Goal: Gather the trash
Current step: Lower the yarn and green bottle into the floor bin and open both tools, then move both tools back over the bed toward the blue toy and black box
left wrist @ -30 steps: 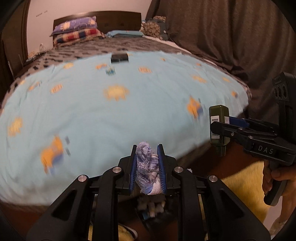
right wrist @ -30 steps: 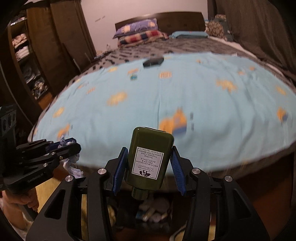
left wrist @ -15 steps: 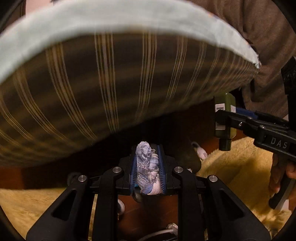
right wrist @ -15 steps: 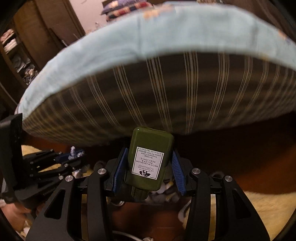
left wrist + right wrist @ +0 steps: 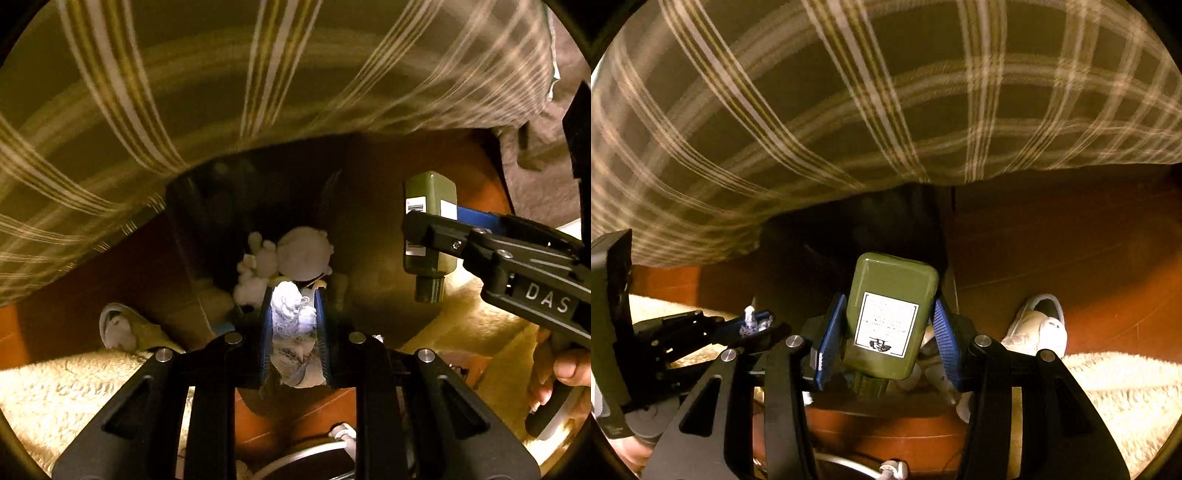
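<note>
My left gripper (image 5: 291, 295) is shut on a crumpled bluish-white wrapper (image 5: 291, 328) and holds it over the mouth of a dark bin (image 5: 258, 206) on the floor; white crumpled trash (image 5: 291, 254) lies inside it. My right gripper (image 5: 888, 325) is shut on an olive-green bottle (image 5: 890, 325) with a white label, cap toward me. It shows at the right of the left wrist view (image 5: 430, 221), beside the bin. The left gripper with the wrapper (image 5: 753, 321) shows at the left of the right wrist view.
A brown plaid bed cover (image 5: 184, 74) hangs overhead in both views (image 5: 849, 92). The floor is red-brown with a shaggy cream rug (image 5: 55, 387). A white shoe (image 5: 1038, 325) lies beside the bin (image 5: 118, 328). A white cable (image 5: 886, 470) runs below.
Both grippers have dropped from above the bed to floor level and tilted down. The bin and its trash have come into view under the wrapper. Both grips are unchanged.
</note>
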The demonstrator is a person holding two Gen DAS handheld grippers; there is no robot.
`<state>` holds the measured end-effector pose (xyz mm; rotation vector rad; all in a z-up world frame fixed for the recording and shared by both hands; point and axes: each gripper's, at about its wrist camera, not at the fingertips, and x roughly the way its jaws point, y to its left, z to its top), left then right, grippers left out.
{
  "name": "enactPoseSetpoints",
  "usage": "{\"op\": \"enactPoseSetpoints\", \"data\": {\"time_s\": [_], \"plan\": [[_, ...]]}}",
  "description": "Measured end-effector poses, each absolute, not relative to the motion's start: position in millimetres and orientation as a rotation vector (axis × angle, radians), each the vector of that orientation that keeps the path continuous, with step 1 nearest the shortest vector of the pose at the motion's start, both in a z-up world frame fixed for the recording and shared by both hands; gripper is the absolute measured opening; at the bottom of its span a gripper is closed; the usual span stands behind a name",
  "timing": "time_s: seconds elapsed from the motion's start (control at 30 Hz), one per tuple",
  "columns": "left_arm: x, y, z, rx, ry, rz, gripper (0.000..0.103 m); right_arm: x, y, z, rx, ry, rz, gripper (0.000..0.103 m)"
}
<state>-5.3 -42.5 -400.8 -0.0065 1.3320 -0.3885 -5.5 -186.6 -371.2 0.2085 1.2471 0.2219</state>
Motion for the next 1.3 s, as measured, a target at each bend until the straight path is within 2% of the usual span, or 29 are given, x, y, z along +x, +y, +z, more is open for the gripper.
{"op": "enactPoseSetpoints", "data": {"time_s": [0.13, 0.17, 0.23, 0.4, 0.5, 0.6, 0.73, 0.9, 0.97, 1.1, 1.3], "plan": [[-4.6, -44.4, -409.5, -0.004, 1.351, -0.388, 0.024, 3.9, -183.0, -382.3, 0.2, 1.274, 0.227, 0.048], [-4.0, -44.1, -410.5, -0.006, 1.355, -0.388, 0.026, 4.7, -181.6, -383.8, 0.198, 1.279, 0.228, 0.048], [-4.6, -42.8, -409.3, -0.007, 1.356, -0.381, 0.038, 3.9, -186.2, -384.2, 0.199, 1.282, 0.23, 0.048], [-7.2, -38.3, -402.8, -0.011, 1.349, -0.36, 0.047, 5.5, -190.2, -381.8, 0.22, 1.27, 0.228, 0.049], [-10.7, -34.3, -393.1, -0.001, 1.331, -0.345, 0.053, 2.7, -197.8, -369.8, 0.237, 1.242, 0.218, 0.055], [-15.7, -30.3, -374.1, 0.008, 1.291, -0.338, 0.065, -4.2, -204.7, -345.0, 0.213, 1.176, 0.2, 0.066], [-23.1, -25.2, -319.7, 0.021, 1.18, -0.338, 0.08, -11.4, -221.7, -297.1, 0.2, 1.058, 0.149, 0.087], [-22.3, -20.8, -232.3, 0.033, 1.021, -0.348, 0.091, -14.5, -238.9, -210.7, 0.192, 0.847, 0.138, 0.1], [-18.7, -19.2, -202.2, 0.034, 0.962, -0.361, 0.095, -11.2, -239.1, -185.7, 0.182, 0.796, 0.149, 0.1], [6.0, -11.4, -154.4, -0.011, 0.908, -0.389, 0.095, 14.0, -238.4, -134.6, 0.161, 0.738, 0.183, 0.1], [67.4, 3.1, -108.7, -0.032, 0.827, -0.33, 0.095, 76.1, -232.4, -97.6, 0.141, 0.713, 0.191, 0.1]]}}
